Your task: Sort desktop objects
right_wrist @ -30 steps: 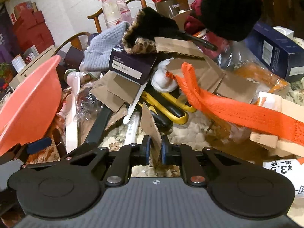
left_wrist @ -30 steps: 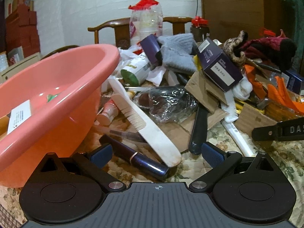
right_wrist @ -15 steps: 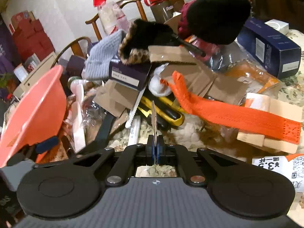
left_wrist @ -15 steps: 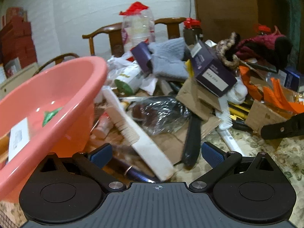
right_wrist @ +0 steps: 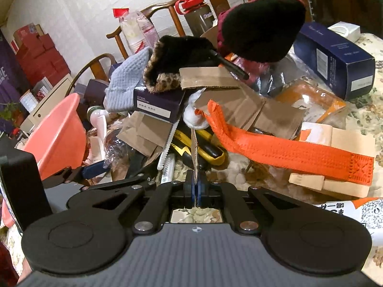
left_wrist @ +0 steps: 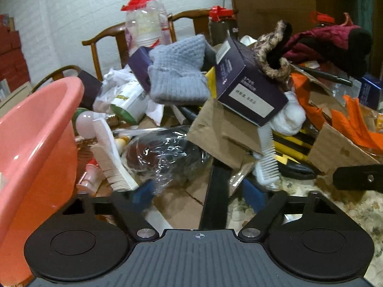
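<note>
The worktop (right_wrist: 366, 110), covered in a pale floral cloth, is buried under a loose heap of odds and ends. At its left edge sits a big, smooth salmon-pink plastic basin (left_wrist: 31, 148), glossy along its rounded rim. Leaning in the heap is a dark purple cardboard box with a white label (left_wrist: 249, 88), a soft grey-blue knitted hat (left_wrist: 178, 76) slumped just beside it, and torn flaps of brown corrugated cardboard (left_wrist: 222, 134) below. A long orange woven webbing strap (right_wrist: 282, 153), coarse and ribbed, trails across the right side over pale card.

The left gripper (left_wrist: 198, 195) has just been closing its jaws, which now stand partly open. Between its blue pads (left_wrist: 142, 195) runs a flat black handle (left_wrist: 215, 196) that reaches up under the cardboard; the pads do not press on it. A crinkled clear plastic bag (left_wrist: 165, 153) with something dark inside lies just ahead, next to a cream plastic comb with fine teeth (left_wrist: 110, 153).

The right gripper (right_wrist: 195, 186) has its jaws clamped together on a thin scrap of brown card (right_wrist: 195, 150), which stands upright on edge above the pads, in front of a yellow-and-black utility knife (right_wrist: 203, 146).
</note>
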### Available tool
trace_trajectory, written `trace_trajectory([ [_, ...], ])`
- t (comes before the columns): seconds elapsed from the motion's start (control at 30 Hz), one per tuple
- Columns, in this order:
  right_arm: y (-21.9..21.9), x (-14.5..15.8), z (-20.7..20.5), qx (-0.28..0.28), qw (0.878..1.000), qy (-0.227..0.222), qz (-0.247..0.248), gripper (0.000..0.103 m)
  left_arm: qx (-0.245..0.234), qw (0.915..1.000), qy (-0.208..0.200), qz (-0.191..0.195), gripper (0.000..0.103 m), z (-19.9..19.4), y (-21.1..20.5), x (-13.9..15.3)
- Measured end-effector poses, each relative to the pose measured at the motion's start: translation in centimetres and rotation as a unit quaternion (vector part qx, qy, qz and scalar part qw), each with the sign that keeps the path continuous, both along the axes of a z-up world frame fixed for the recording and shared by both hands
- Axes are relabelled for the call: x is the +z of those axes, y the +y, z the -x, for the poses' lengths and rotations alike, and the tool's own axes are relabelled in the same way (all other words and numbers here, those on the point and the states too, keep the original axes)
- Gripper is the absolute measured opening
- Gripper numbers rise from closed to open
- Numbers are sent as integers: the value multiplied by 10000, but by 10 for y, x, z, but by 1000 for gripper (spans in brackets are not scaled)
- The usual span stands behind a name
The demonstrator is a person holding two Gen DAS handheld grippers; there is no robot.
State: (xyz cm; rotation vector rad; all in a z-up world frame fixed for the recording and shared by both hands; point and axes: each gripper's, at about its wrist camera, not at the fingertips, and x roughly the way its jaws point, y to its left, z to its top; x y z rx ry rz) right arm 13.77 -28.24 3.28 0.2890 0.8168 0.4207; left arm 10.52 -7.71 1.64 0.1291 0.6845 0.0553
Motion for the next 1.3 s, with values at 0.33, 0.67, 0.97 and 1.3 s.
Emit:
trace_trajectory([
  [0.33,-3,1,0,-52,9999,23,-101,3,-129,9988,123,465,20,23,17,6],
  [0.67,1,1,3,67,10000,19,-70,4,-522,9979,38,372,18,73,3,4],
  [0.97,6,3,12,245,9996,13,-109,4,-508,9977,-453,57,18,105,7,26],
  [1.3,8,7,17,344,9992,-6,-181,4,-408,9979,-512,-20,18,115,15,26],
])
